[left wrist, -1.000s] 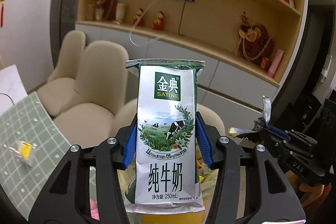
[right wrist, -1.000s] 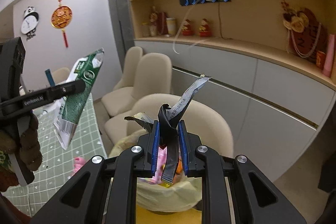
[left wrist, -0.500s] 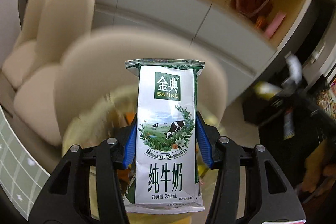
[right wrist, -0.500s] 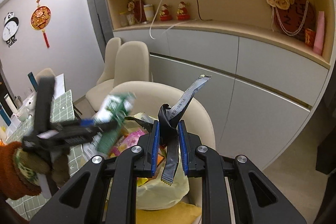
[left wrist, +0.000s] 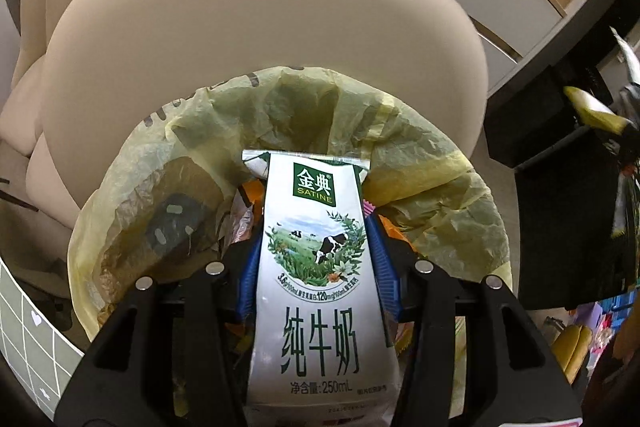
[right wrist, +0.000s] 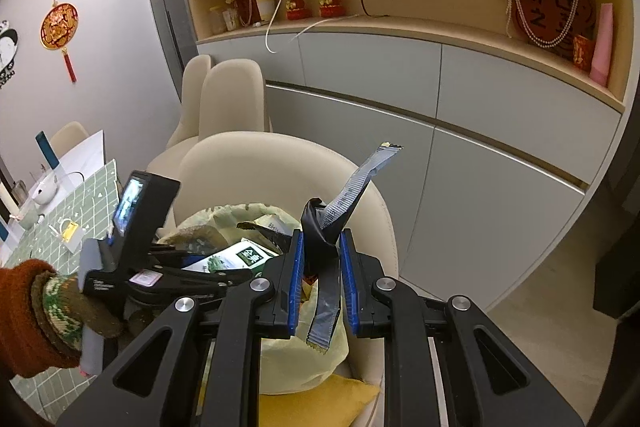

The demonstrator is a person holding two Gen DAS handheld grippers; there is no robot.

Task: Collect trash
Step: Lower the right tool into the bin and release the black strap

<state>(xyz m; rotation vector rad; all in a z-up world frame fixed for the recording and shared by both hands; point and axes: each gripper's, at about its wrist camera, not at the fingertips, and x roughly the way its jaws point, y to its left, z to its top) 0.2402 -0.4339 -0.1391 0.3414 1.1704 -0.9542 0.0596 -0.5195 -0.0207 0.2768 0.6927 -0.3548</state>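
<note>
My left gripper (left wrist: pixel 316 247) is shut on a white and green milk carton (left wrist: pixel 320 267), held upright between the blue pads and pointing down into the mouth of a bin lined with a yellow bag (left wrist: pixel 420 163). The right wrist view shows that carton (right wrist: pixel 236 257) over the yellow bag (right wrist: pixel 300 351), with a gloved hand (right wrist: pixel 60 303) holding the left gripper. My right gripper (right wrist: pixel 322 279) is shut on a crumpled black and silver wrapper strip (right wrist: pixel 328 259), just right of the bin and above its rim. Other trash fills the bag.
The bin stands on a cream chair (left wrist: pixel 260 27) whose backrest rises behind it; a yellow cushion (right wrist: pixel 320 403) lies beside it. A green checked table (right wrist: pixel 60 227) with small items is at left. Grey cabinets (right wrist: pixel 480 115) and shelves line the wall.
My left gripper has tipped downward and dropped with the carton from above the table edge to the bin's mouth. My right gripper has sunk a little toward the bin, still gripping the wrapper.
</note>
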